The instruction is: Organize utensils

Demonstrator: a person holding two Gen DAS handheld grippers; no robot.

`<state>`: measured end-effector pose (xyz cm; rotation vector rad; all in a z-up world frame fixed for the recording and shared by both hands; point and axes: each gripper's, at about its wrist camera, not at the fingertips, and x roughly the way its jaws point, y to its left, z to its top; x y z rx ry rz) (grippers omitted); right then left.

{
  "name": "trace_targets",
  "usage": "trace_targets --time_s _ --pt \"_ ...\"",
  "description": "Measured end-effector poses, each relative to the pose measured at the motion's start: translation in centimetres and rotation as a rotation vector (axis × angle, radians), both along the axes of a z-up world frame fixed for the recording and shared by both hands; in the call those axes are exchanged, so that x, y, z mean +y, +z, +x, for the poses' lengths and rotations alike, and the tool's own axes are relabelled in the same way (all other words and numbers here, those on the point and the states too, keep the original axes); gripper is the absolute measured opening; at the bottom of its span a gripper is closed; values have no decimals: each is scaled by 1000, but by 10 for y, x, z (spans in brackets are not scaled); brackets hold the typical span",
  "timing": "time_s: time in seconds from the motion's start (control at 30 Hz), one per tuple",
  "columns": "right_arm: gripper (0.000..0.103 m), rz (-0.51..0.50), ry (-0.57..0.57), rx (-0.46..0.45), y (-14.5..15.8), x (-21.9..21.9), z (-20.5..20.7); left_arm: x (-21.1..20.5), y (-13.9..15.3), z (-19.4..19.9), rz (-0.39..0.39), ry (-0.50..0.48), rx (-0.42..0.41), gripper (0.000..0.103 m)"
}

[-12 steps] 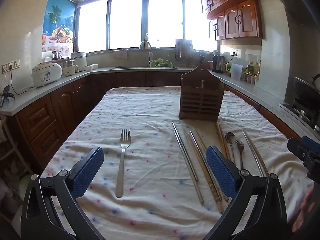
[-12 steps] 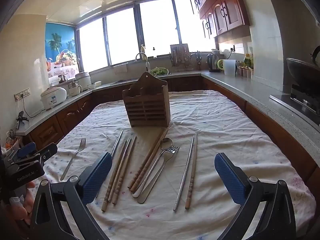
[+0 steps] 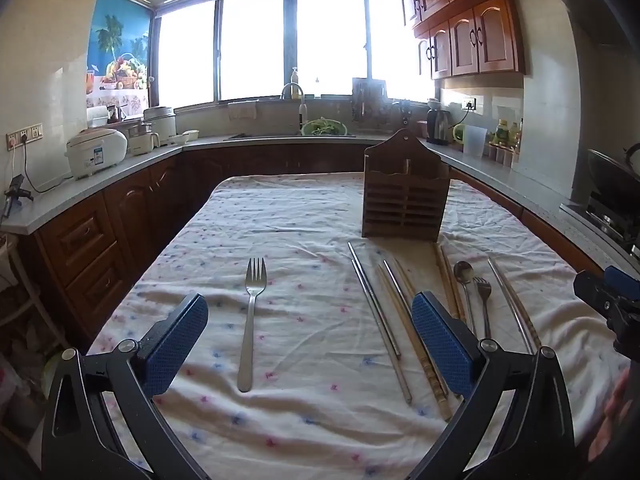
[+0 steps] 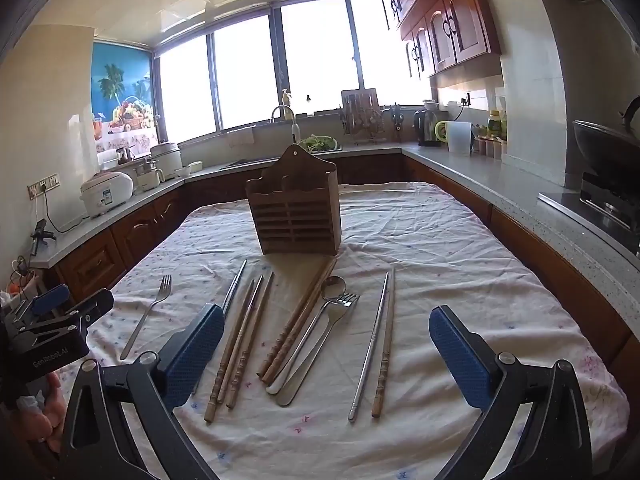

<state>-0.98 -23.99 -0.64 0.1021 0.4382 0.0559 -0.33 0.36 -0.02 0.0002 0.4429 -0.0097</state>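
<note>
Utensils are lying spread across a white, floral-dotted tablecloth [image 4: 440,240] covering a table in a kitchen, all of them in front of a brown slatted wooden utensil holder [image 4: 294,210] that is standing upright near the middle of the cloth. A lone silver fork [image 3: 251,316] is resting well apart to the left of the others, tines pointing toward the holder. To its right, steel chopsticks [image 3: 374,300] and light wooden chopsticks [image 4: 240,340] are lying side by side in a loose bundle. Just beside them, a pair of darker wooden chopsticks [image 4: 300,320] is slanting up so that its far ends are reaching the holder's front corner. A silver spoon [image 4: 334,286] and a second silver fork [image 4: 344,301] are lying against that pair, their handles overlapping. Farther right, one steel chopstick [image 4: 372,340] and one wooden chopstick [image 4: 386,340] are sitting parallel and close together.

The left gripper [image 3: 310,338] is hovering above the cloth with its blue-padded fingers [image 3: 176,340] spread wide, gripping nothing; the lone fork is lying between them in its view. The right gripper [image 4: 326,354] is likewise hanging over the near edge with its blue pads [image 4: 460,360] set far apart and bare, framing the main group of cutlery.
</note>
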Motion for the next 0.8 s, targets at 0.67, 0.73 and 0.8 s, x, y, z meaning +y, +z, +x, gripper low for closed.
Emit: trace_targets --time_s 0.67,0.73,0.8 --pt "103 -37 26 -75 3 10 -7 1 6 -14 30 24 -85 103" --pt "103 -46 28 -87 5 11 -9 -1 6 -14 34 19 -86 103" --pt "103 -56 31 -101 6 14 -11 -1 6 -14 33 16 -86 103"
